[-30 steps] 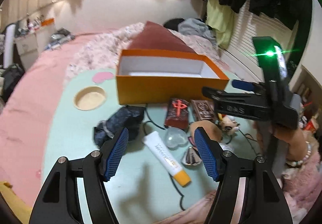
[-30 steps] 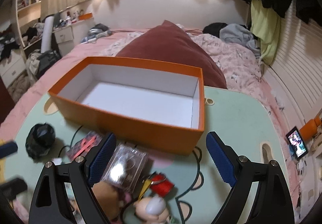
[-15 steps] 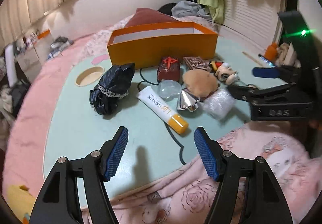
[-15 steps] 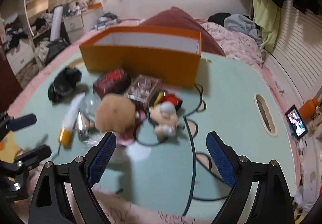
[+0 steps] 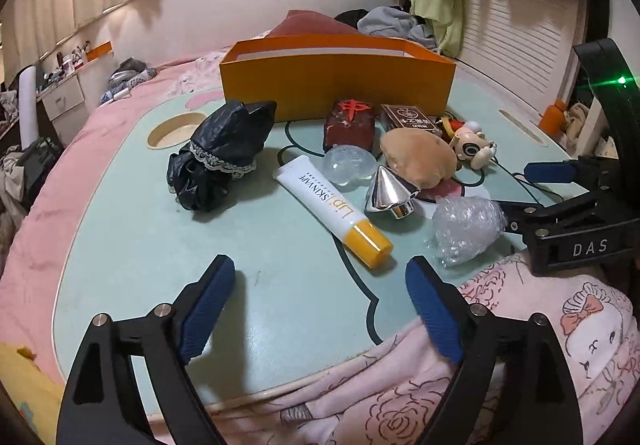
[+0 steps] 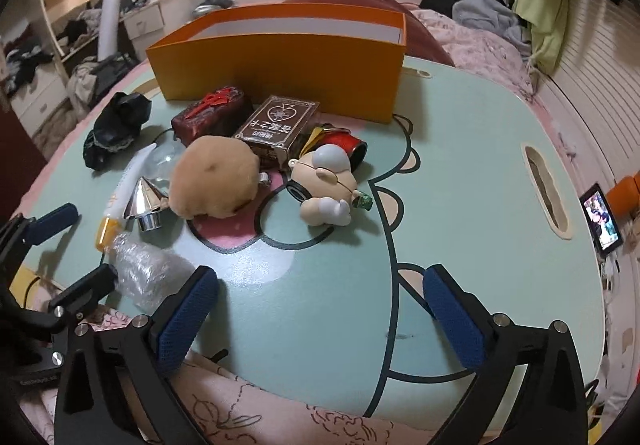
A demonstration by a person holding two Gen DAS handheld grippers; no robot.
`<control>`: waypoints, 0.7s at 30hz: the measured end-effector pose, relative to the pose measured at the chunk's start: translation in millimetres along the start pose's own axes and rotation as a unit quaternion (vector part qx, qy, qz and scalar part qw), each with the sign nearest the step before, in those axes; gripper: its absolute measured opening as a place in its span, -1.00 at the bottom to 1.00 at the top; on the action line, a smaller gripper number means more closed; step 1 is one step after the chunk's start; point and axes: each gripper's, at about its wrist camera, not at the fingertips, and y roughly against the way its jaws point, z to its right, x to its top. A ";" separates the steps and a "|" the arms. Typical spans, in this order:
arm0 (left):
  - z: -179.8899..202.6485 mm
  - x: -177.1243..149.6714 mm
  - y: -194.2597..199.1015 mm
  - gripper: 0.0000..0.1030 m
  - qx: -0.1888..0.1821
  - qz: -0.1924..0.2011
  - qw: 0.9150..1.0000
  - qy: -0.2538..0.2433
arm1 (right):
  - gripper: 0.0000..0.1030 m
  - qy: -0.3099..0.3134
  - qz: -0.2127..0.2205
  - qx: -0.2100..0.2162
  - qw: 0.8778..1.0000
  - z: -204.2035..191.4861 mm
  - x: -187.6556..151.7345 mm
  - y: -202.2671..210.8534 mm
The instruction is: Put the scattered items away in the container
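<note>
An open orange box (image 5: 336, 79) (image 6: 280, 61) stands at the far side of a pale green lap table (image 5: 160, 245). In front of it lie a black lace pouch (image 5: 218, 155), a white tube with a yellow cap (image 5: 332, 211), a chrome cone (image 5: 386, 193), a tan plush (image 5: 416, 157) (image 6: 214, 175), a bubble-wrap wad (image 5: 464, 229), a red block (image 6: 212, 115), a card box (image 6: 276, 125) and a small figure (image 6: 326, 185). My left gripper (image 5: 320, 305) hovers over the near table edge, its jaws opening with nothing between them. My right gripper (image 6: 320, 309) is also opening and empty.
The table rests on a pink bed with a floral blanket (image 5: 400, 405) at its near edge. A round cup hole (image 5: 172, 129) and a slot handle (image 6: 546, 191) are cut into the table. A small phone screen (image 6: 602, 221) stands at the right. Clothes hang at the back right.
Both grippers have pulled back from over the box and dropped to the near table edge. Their jaws have widened. The items now lie ahead of the fingers.
</note>
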 end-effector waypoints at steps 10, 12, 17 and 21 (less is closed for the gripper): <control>-2.2 1.3 -5.6 0.99 0.008 -0.007 1.000 0.006 | 1.00 0.004 -0.006 0.002 1.000 -1.6 -0.4 0.9; -2.2 1.3 -5.5 0.99 0.008 -0.008 1.000 0.006 | 1.00 0.005 -0.008 0.004 1.000 -1.7 1.4 0.3; -2.4 2.1 -5.8 0.99 0.008 -0.011 1.000 0.005 | 1.00 0.009 -0.010 0.008 1.000 -2.5 2.0 -0.6; -3.0 1.9 -5.6 0.99 0.009 -0.011 1.000 0.006 | 1.00 0.012 -0.009 0.010 1.000 -3.3 2.6 -0.4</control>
